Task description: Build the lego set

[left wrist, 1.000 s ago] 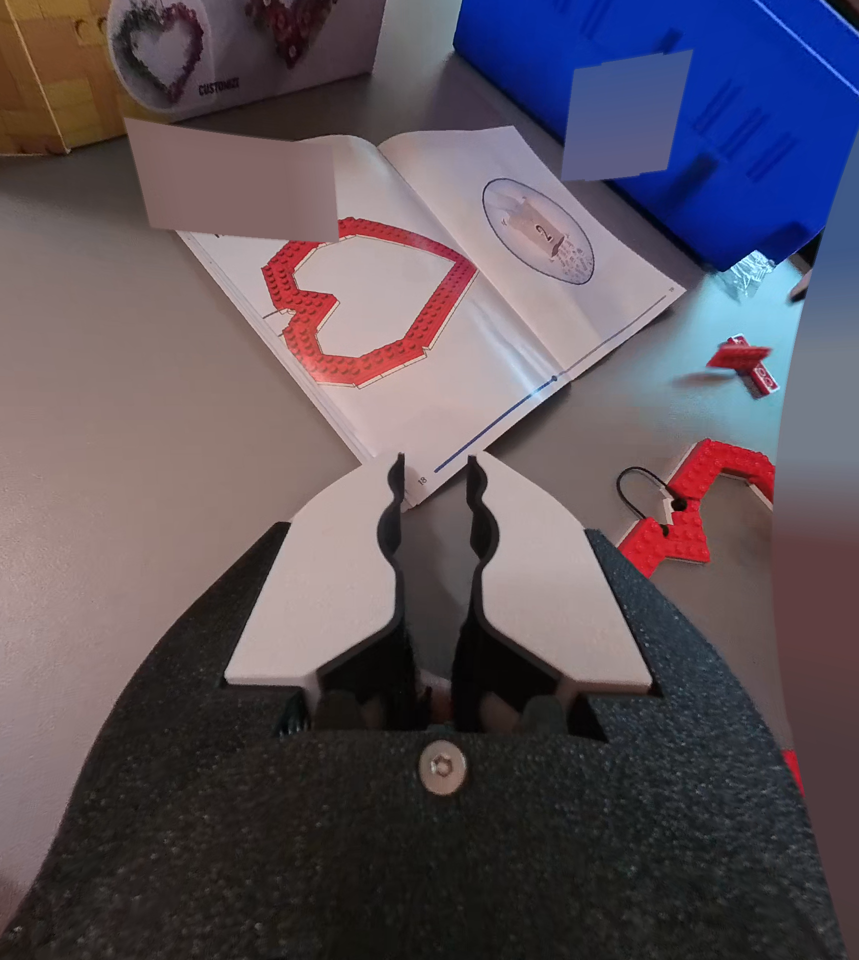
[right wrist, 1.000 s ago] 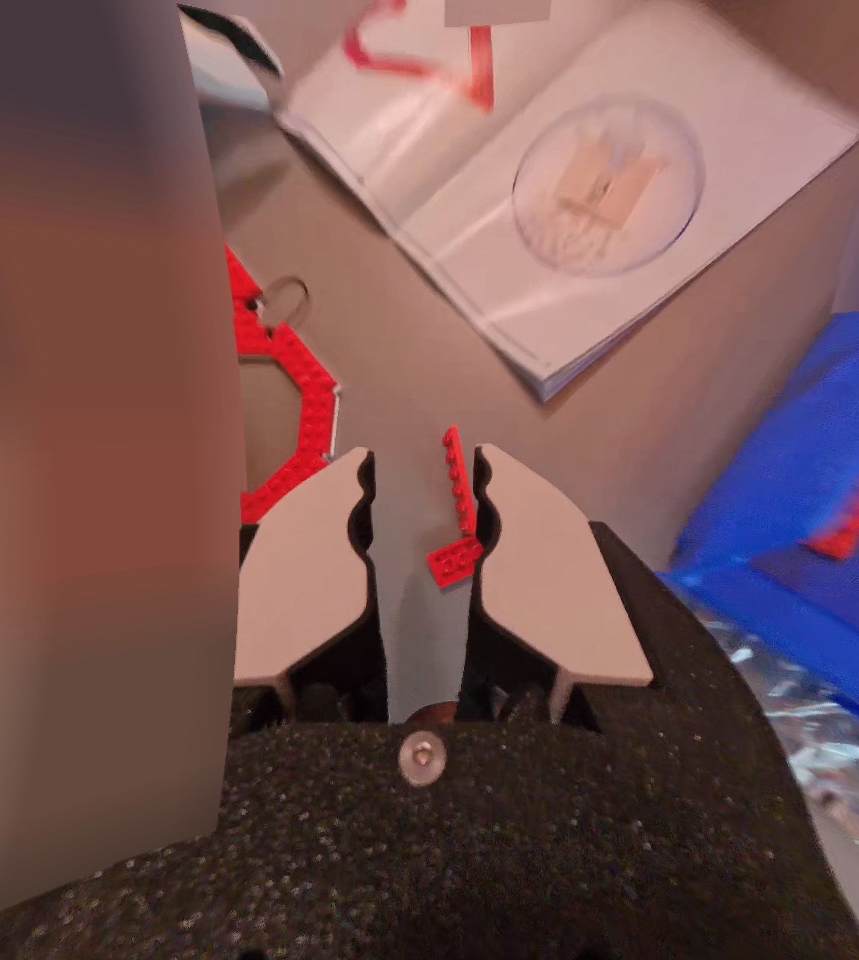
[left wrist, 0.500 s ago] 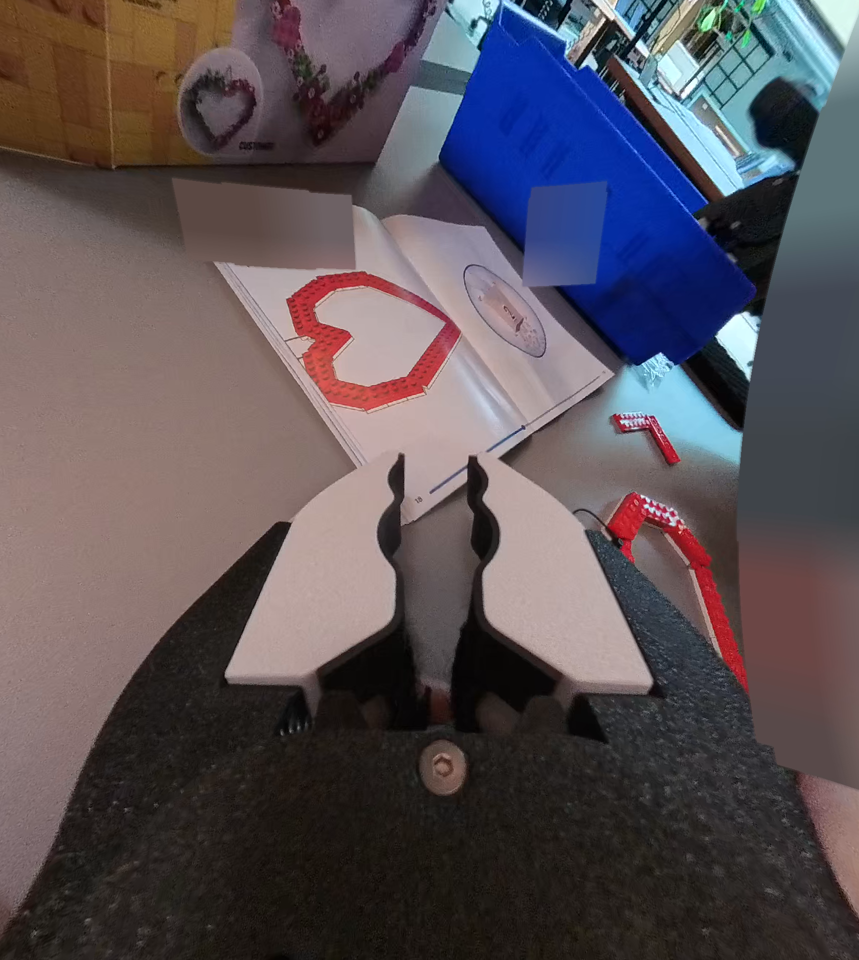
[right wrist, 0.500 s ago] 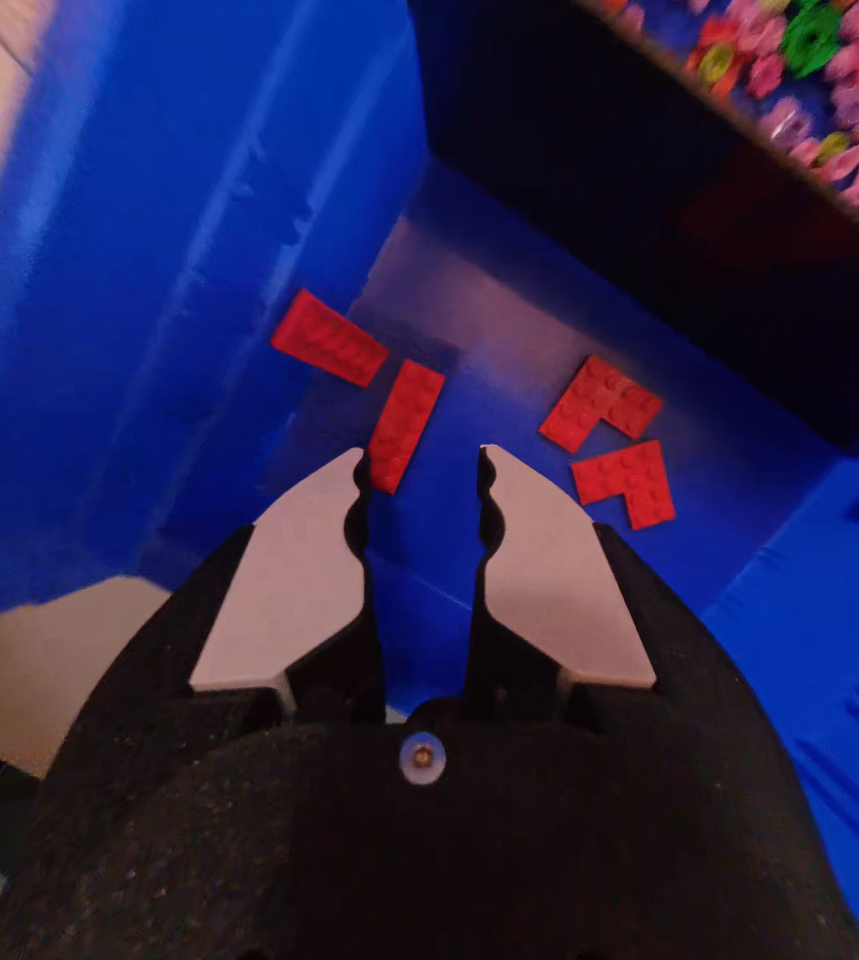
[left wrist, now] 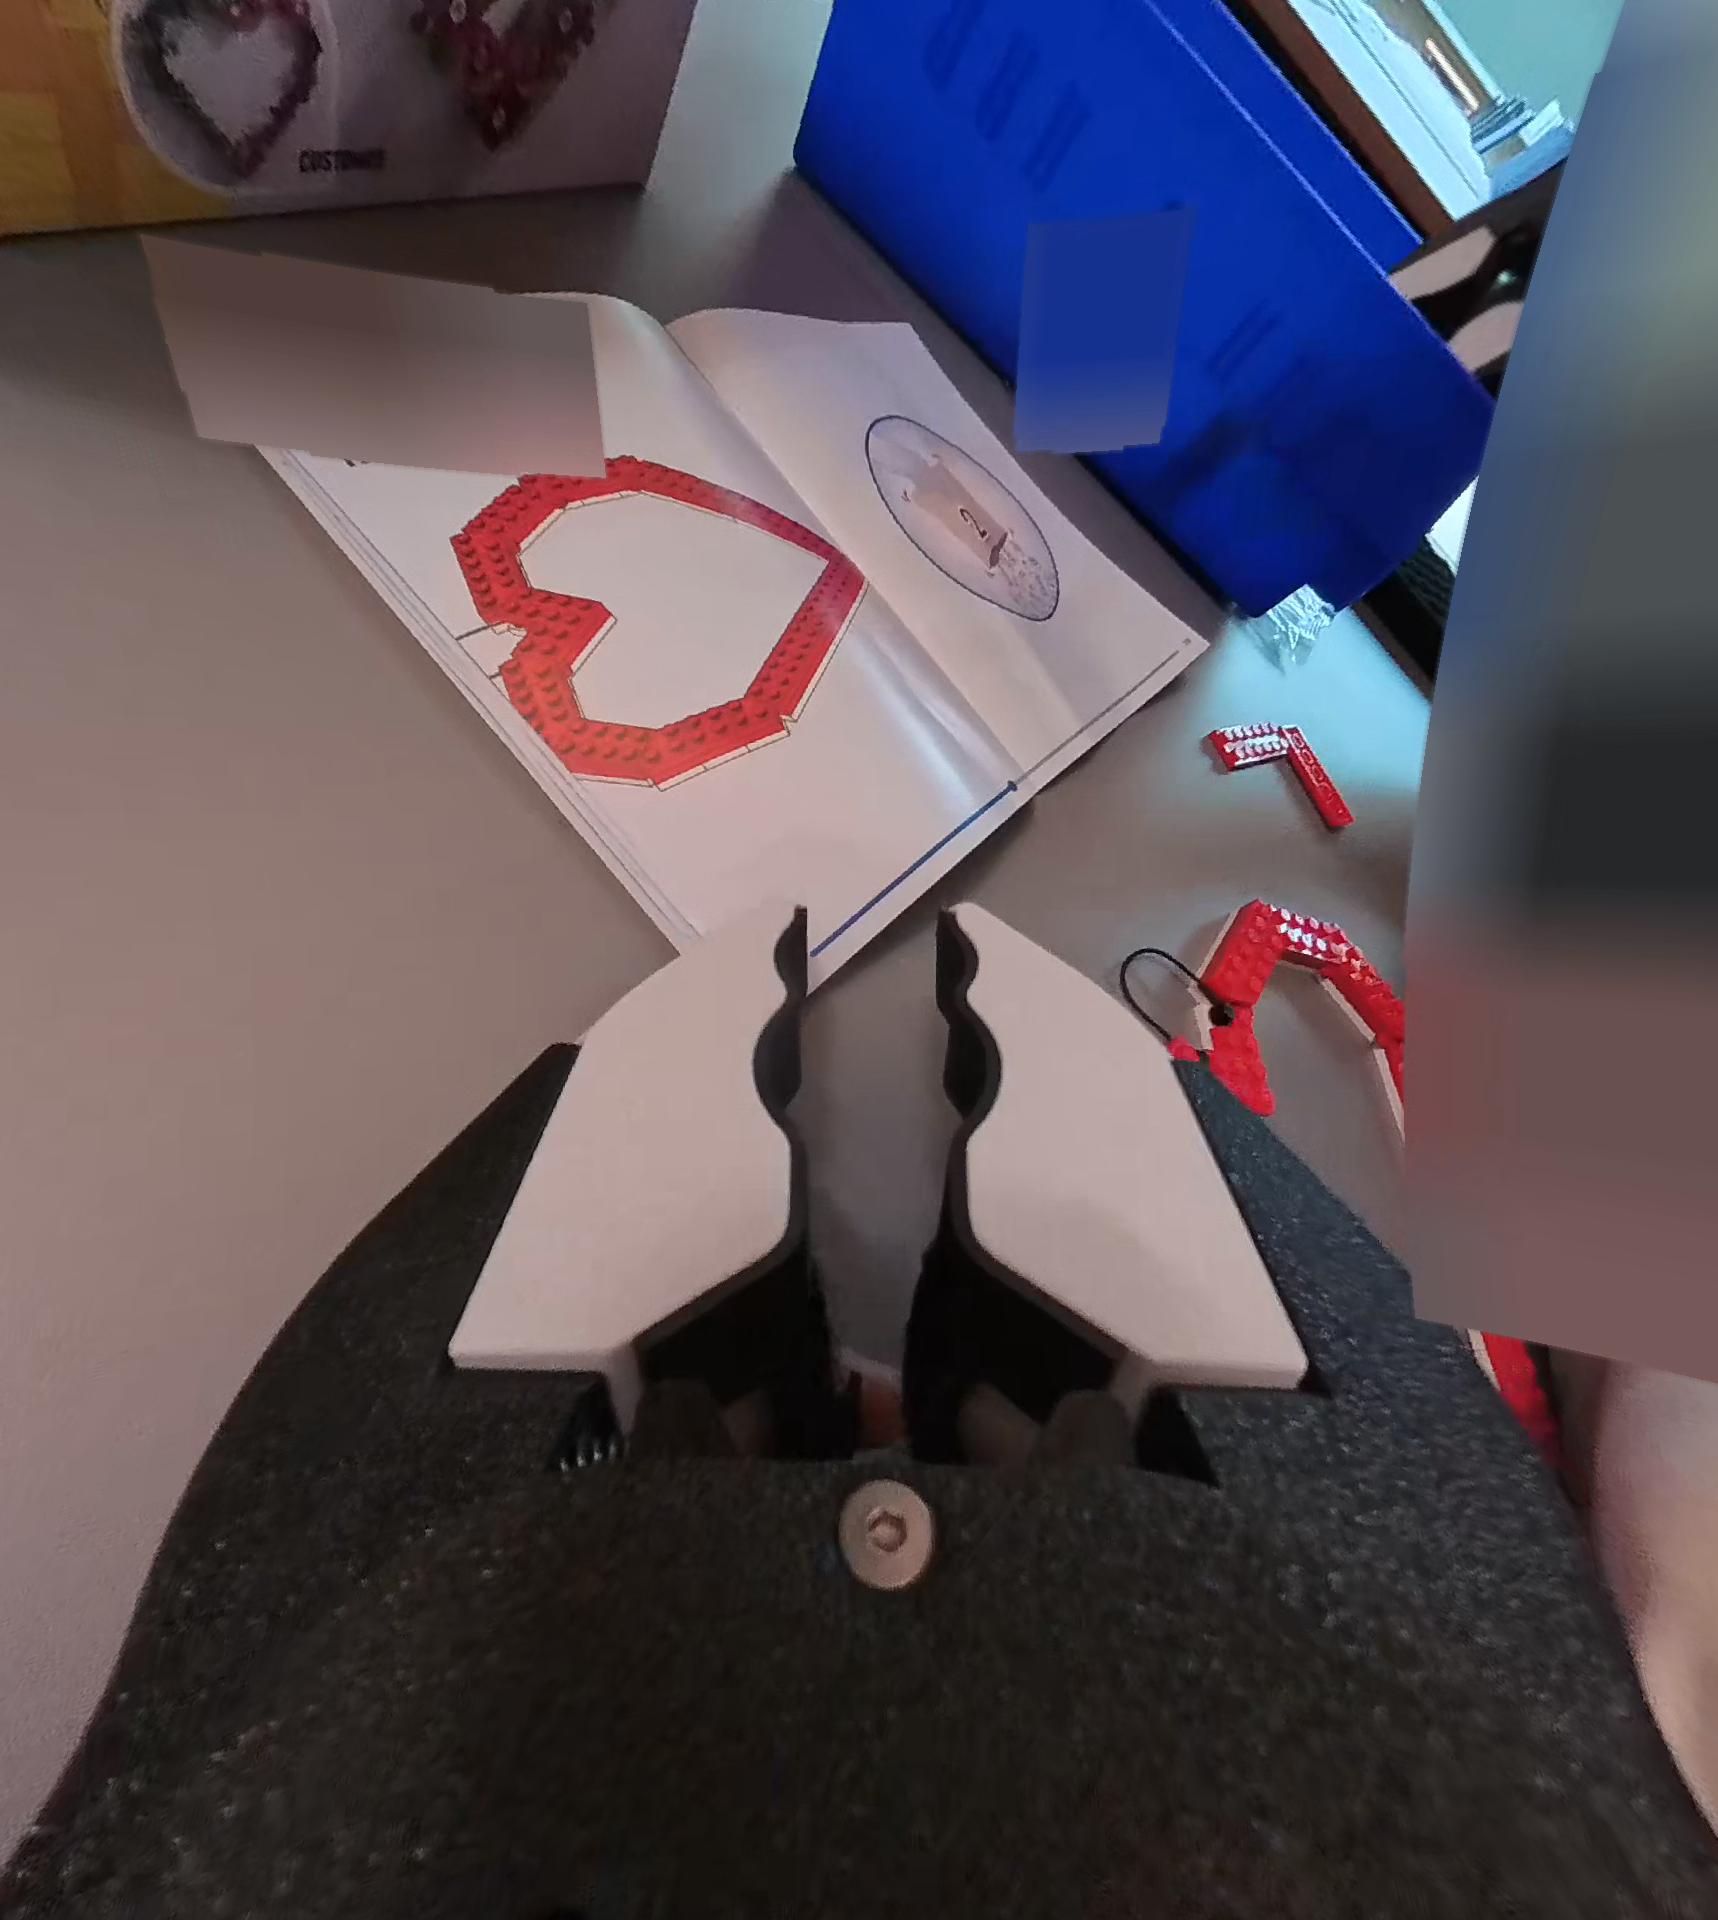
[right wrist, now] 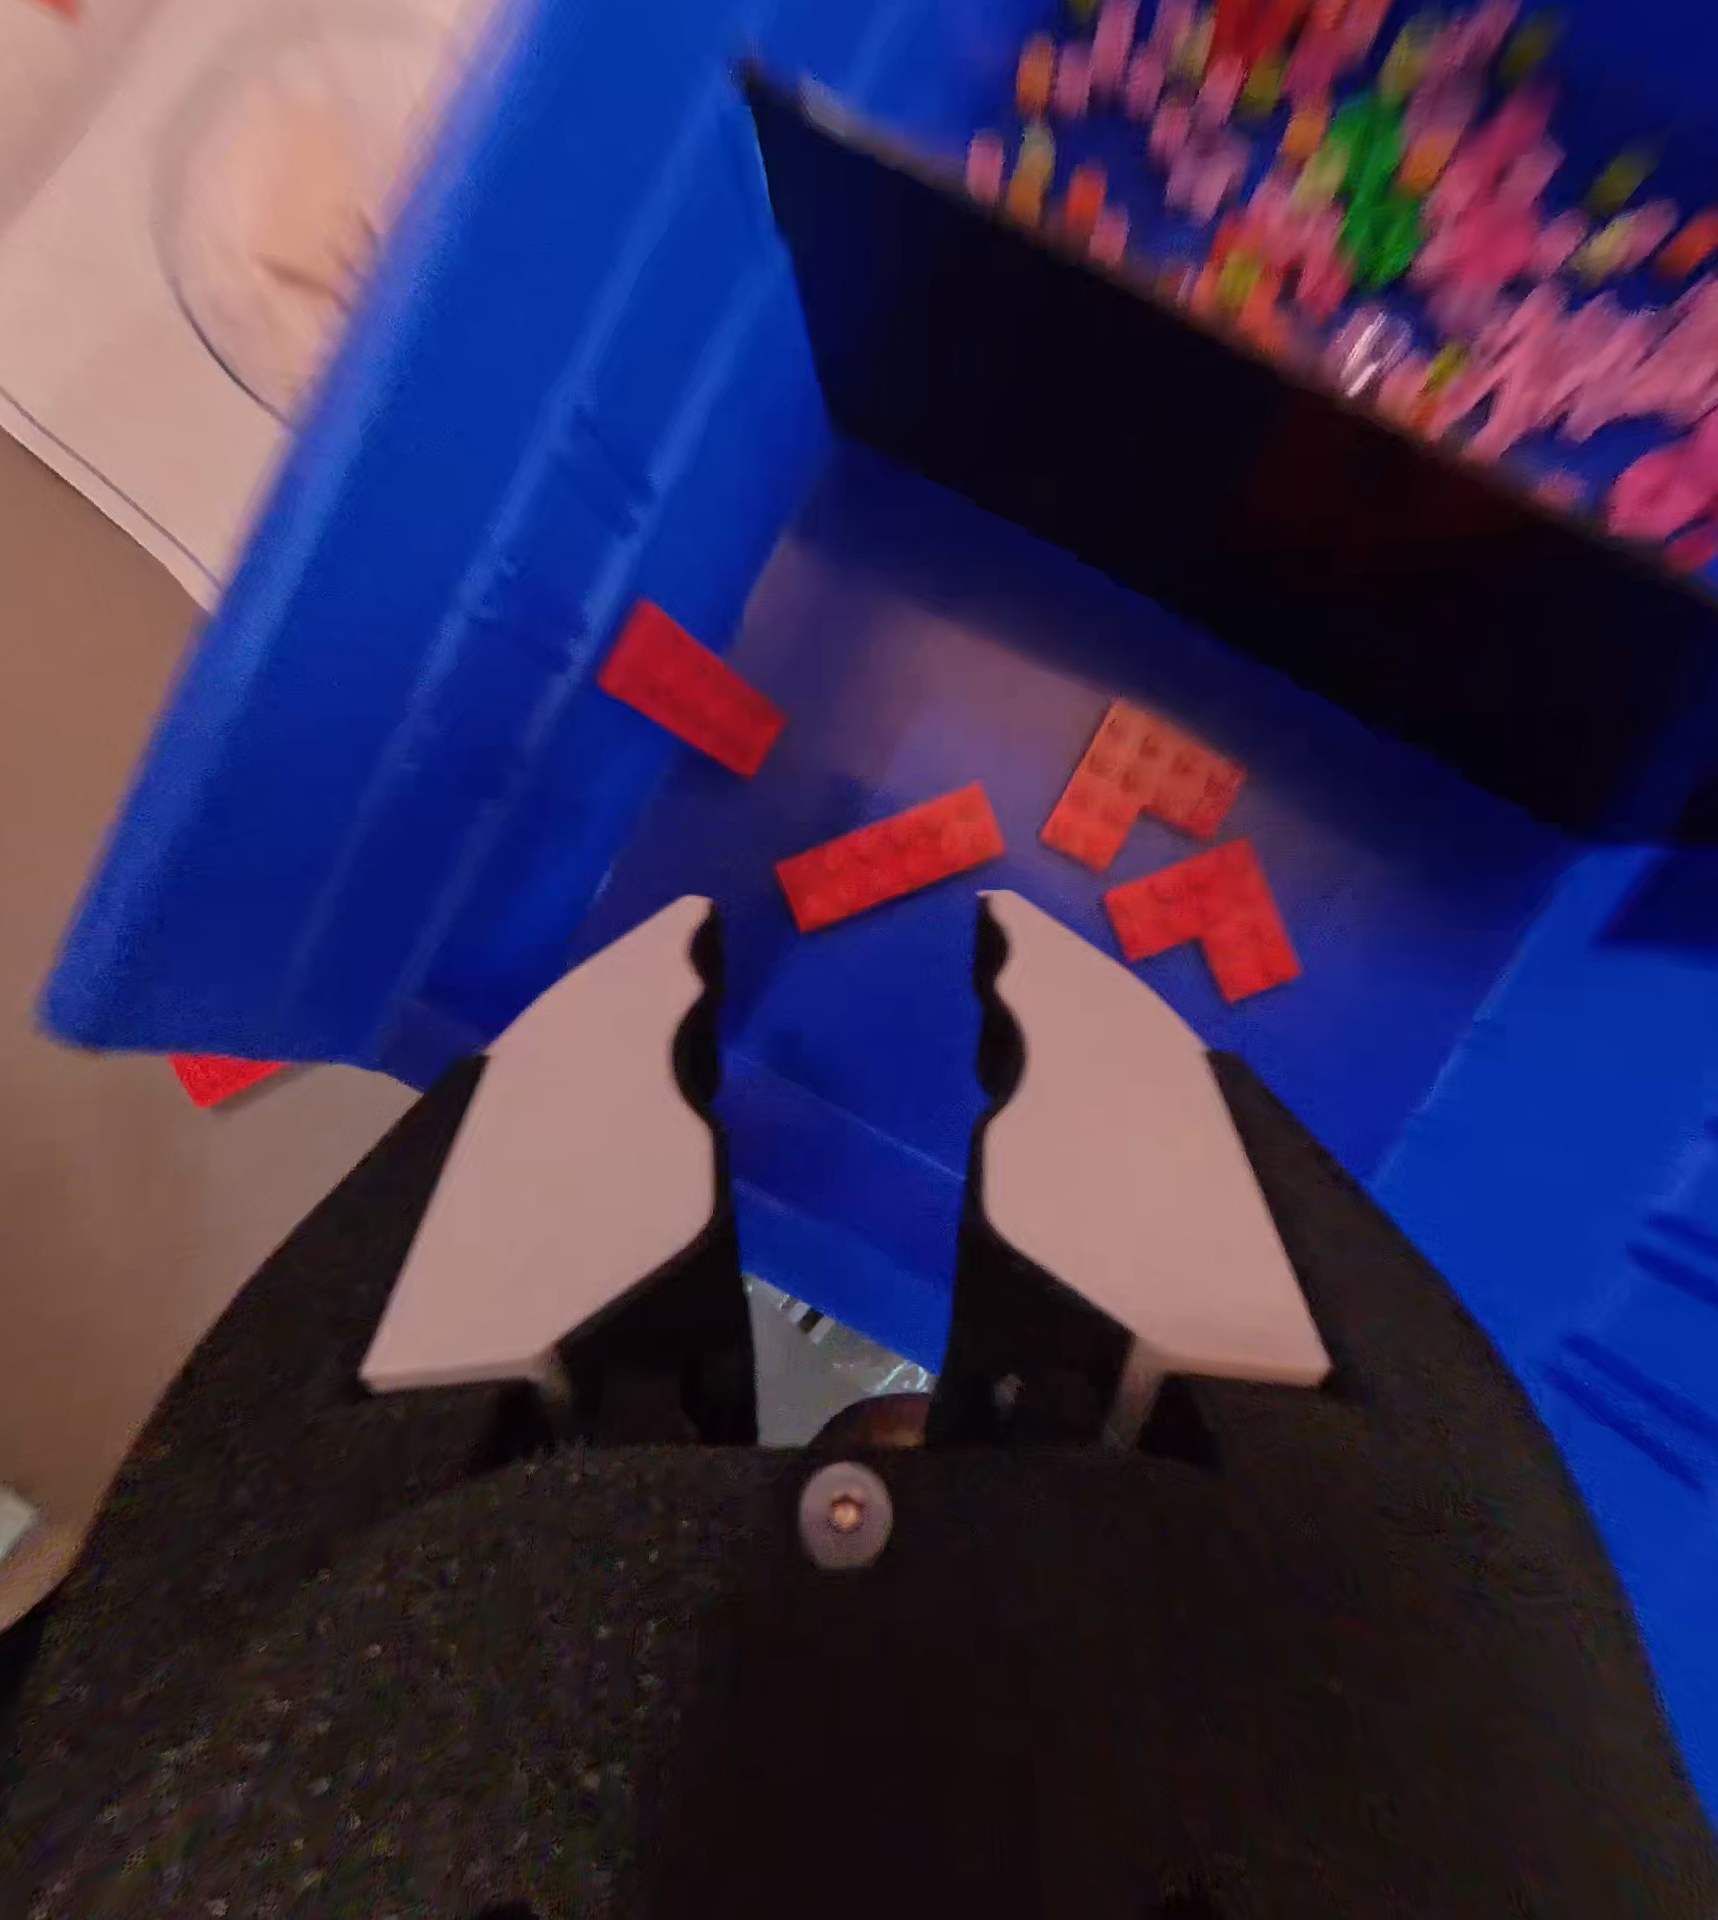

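My left gripper (left wrist: 870, 920) is open and empty, held over the grey table near the corner of the open instruction booklet (left wrist: 730, 623). A partly built red heart frame (left wrist: 1291, 997) with a black cord lies to its right, and a small red angled piece (left wrist: 1276, 764) lies farther back. My right gripper (right wrist: 844, 914) is open and empty above a blue bin (right wrist: 481, 727). On the bin floor lie two long red plates (right wrist: 891, 854) (right wrist: 689, 688) and two L-shaped red plates (right wrist: 1146, 795) (right wrist: 1208, 914). The view is blurred.
The blue bin (left wrist: 1125, 260) stands at the back right of the table, the set's box (left wrist: 263, 94) at the back left. A second compartment holds many pink and green pieces (right wrist: 1457, 260). A crinkled clear bag (left wrist: 1296, 623) lies by the bin. The tips of one gripper are about 35 cm away from the tips of the other.
My right gripper swung from the table and the small red piece to over the blue bin, then shifted so the long plate lies just ahead. The left gripper only wobbled.
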